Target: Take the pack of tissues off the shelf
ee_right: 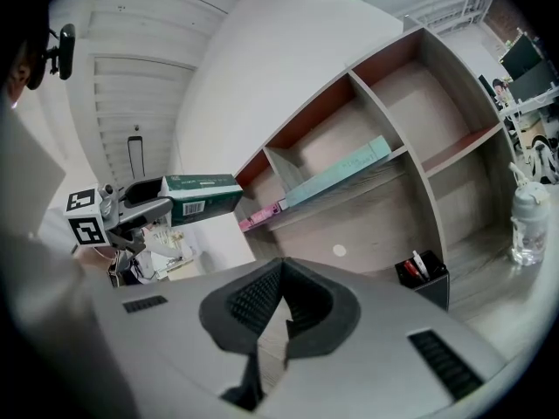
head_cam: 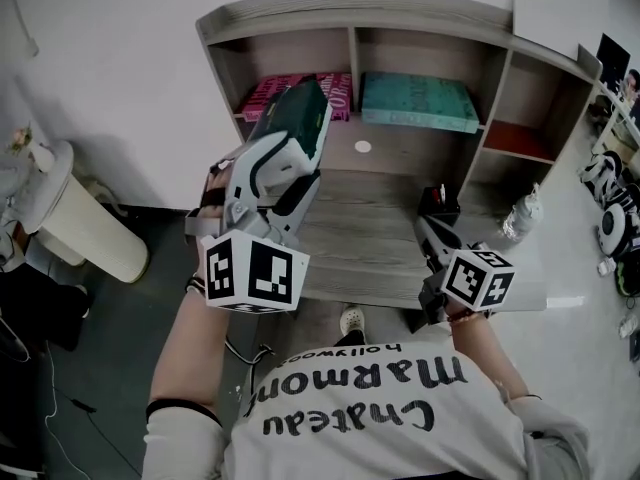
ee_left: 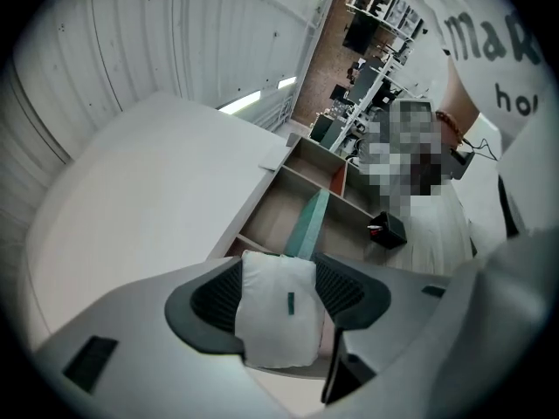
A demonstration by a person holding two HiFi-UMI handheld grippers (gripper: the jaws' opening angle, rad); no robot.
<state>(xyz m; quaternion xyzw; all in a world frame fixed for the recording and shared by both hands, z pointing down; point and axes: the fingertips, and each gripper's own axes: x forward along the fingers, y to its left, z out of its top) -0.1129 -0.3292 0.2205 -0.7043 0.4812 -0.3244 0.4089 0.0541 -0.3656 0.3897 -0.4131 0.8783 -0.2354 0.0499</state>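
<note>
The left gripper (ee_left: 279,279) pinches the pack of tissues (head_cam: 298,118) in its jaws, clear of the shelf (head_cam: 420,153) at 12 o'clock for carrying off; the right gripper (ee_right: 281,308) has jaws pressed together.

1. The pack of tissues (head_cam: 296,116) is a long, soft-sided block in dark green wrap, with a white end face and a barcode on one side.
2. It is clamped between the fingers (ee_left: 212,299) of the left gripper (ee_left: 278,288), with its white end facing back along the gripper.
3. It hangs in the air, clear of the shelf (head_cam: 300,20), roughly level.
4. Its far end points toward the shelf's left compartment, and no part of it touches the boards.
</note>
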